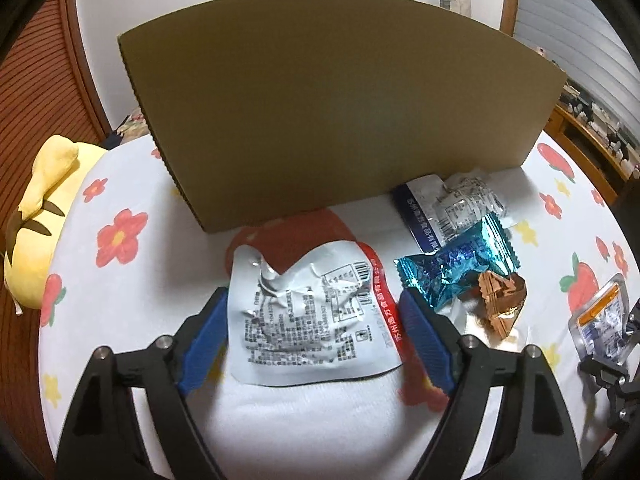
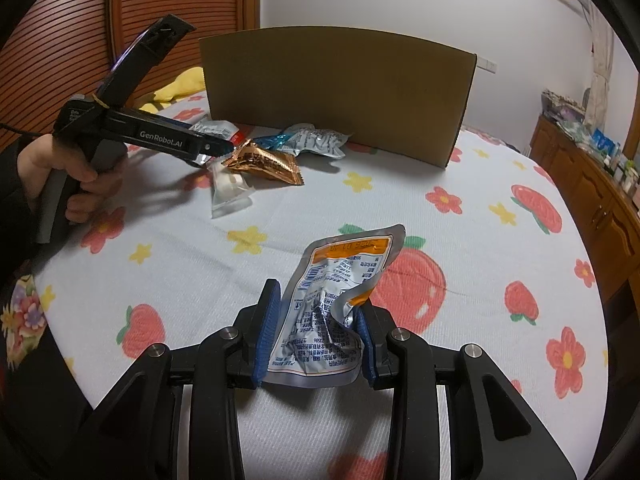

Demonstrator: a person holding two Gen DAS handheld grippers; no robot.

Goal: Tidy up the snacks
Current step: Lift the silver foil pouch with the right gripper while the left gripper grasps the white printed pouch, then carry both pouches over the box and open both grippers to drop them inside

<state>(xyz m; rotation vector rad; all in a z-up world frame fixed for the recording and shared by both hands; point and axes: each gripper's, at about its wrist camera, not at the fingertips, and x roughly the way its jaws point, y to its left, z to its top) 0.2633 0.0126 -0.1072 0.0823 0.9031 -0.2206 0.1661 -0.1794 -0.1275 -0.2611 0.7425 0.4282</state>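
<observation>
Left gripper [image 1: 312,308] jaws spread, red-edged silver pouch [image 1: 316,312] lying between blue pads, print too small to read. "GenRobot.AI" legible on left gripper body in right view. Right gripper [image 2: 316,320] clamped on orange-banded pouch [image 2: 336,300], lifted over bed [image 2: 160,248]. Other packets on flowered sheet before cardboard box [image 1: 340,108]: one teal wrapper [image 1: 460,268], one copper wrapper [image 1: 502,298], one blue-edged silver pouch [image 1: 452,204], one clear pack [image 2: 230,190]. Yellow plush [image 1: 40,216] at bed edge.
</observation>
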